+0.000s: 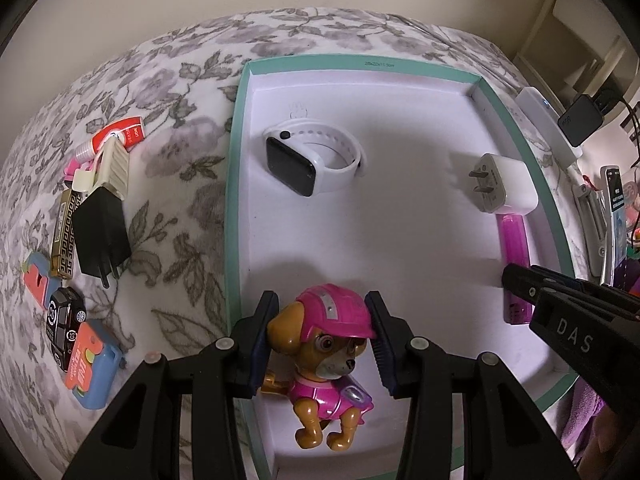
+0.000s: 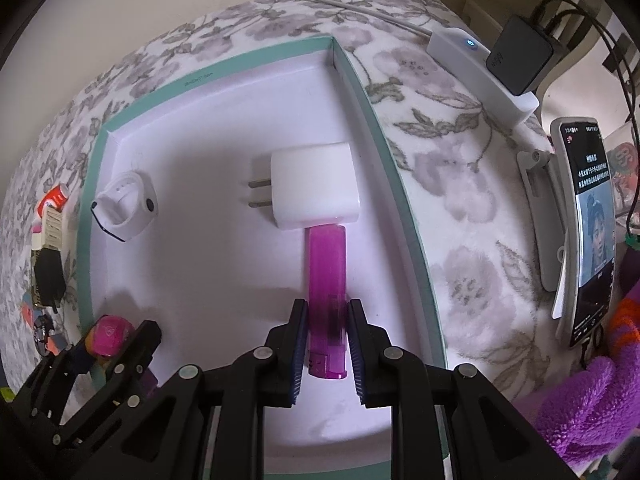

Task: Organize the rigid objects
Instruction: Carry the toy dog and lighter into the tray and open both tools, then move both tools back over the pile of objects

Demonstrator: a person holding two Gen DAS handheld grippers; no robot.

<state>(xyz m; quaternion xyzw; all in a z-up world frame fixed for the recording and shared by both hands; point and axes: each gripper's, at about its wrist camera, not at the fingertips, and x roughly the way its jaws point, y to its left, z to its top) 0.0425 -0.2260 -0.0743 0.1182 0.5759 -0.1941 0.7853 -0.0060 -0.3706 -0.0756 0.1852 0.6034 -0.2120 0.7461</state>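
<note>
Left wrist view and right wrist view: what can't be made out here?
- Left wrist: pink lighter, its near end hidden behind the right hand-held gripper.
- Right wrist: toy dog, mostly covered by the left hand-held gripper.
- Left wrist: items stacked beside the box overlap; labels unreadable.

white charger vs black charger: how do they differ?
The white charger lies inside the box; the black charger lies outside on the floral cloth. White touches the purple lighter; black sits in a heap of small items. Prongs: white's point left, black's toward the camera. Both lie flat, ungripped.
</note>
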